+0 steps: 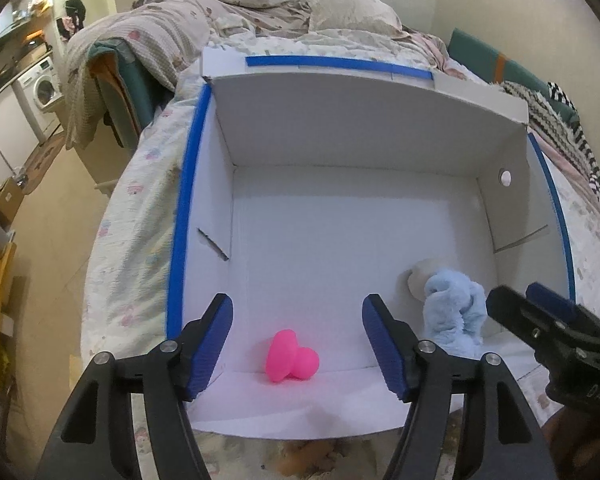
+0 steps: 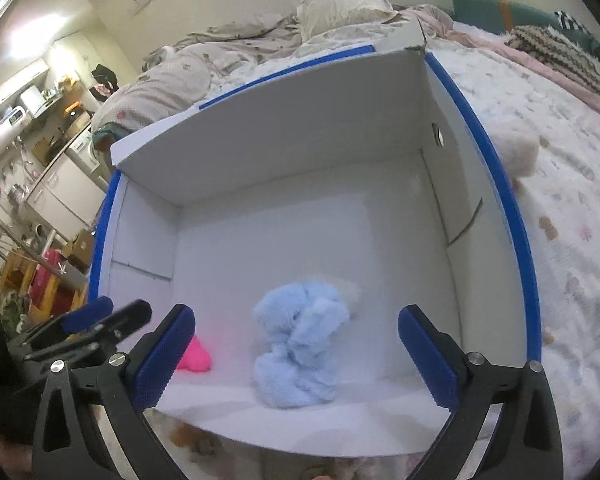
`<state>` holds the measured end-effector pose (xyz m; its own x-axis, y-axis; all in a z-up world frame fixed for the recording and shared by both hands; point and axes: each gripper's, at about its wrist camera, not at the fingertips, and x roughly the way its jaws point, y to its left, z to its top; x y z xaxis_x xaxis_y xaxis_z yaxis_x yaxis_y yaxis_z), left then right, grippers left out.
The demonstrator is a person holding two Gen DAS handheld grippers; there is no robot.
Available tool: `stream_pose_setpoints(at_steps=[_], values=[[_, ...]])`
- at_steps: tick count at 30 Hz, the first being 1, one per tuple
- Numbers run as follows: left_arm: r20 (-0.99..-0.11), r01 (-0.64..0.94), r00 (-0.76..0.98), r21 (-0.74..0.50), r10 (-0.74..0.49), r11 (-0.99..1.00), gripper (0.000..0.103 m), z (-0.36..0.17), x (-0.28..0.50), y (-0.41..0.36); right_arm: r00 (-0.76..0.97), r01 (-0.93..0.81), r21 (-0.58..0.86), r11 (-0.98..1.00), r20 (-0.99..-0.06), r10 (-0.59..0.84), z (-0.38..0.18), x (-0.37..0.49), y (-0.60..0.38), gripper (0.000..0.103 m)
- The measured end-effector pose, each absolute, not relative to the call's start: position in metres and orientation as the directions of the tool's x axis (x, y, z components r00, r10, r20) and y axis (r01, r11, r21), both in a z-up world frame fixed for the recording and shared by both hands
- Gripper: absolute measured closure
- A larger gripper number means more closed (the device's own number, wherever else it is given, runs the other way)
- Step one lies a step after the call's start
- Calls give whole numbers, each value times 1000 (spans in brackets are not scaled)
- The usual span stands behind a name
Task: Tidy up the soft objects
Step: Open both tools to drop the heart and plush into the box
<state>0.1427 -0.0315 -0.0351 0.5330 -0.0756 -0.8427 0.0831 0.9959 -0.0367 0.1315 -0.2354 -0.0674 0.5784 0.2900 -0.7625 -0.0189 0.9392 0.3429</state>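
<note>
A white cardboard box (image 1: pixel 340 136) with blue-taped rims sits on a bed. On its floor near the front lies a bright pink soft toy (image 1: pixel 291 357), and to its right a light blue plush (image 1: pixel 454 312) leans on a white soft thing (image 1: pixel 420 276). My left gripper (image 1: pixel 298 316) hangs open above the pink toy (image 2: pixel 196 354), touching nothing. My right gripper (image 2: pixel 294 332) is open wide above the blue plush (image 2: pixel 300 344), its pads clear of it. The right gripper's tip (image 1: pixel 540 312) shows at the right of the left wrist view.
The box (image 2: pixel 284 128) rests on a floral bedsheet (image 2: pixel 572 220) with rumpled quilts and a pillow (image 1: pixel 352 8) behind. A cream plush (image 2: pixel 516 152) lies outside the box's right wall. An orange-brown fuzzy item (image 1: pixel 304 456) lies by the front edge. Kitchen units and a washing machine (image 1: pixel 44 88) stand far left.
</note>
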Motion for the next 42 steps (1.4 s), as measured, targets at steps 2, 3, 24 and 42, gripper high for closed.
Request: stream_pose_setpoints(at_steps=[2, 3, 24, 42], values=[[-839, 76, 539, -41, -76, 996, 39, -32, 140, -27, 578, -25, 336, 942, -764, 288, -66, 129, -235, 0], [-839, 78, 538, -45, -80, 996, 39, -32, 139, -26, 578, -25, 324, 946, -767, 278, -66, 127, -235, 0], [-807, 86, 589, 10, -43, 996, 38, -7, 84, 0, 599, -50, 258, 965, -765, 236, -49, 88, -233, 0], [-839, 11, 544, 22, 13, 1000, 38, -19, 46, 27, 568, -49, 287, 957, -780, 263, -53, 27, -235, 0]])
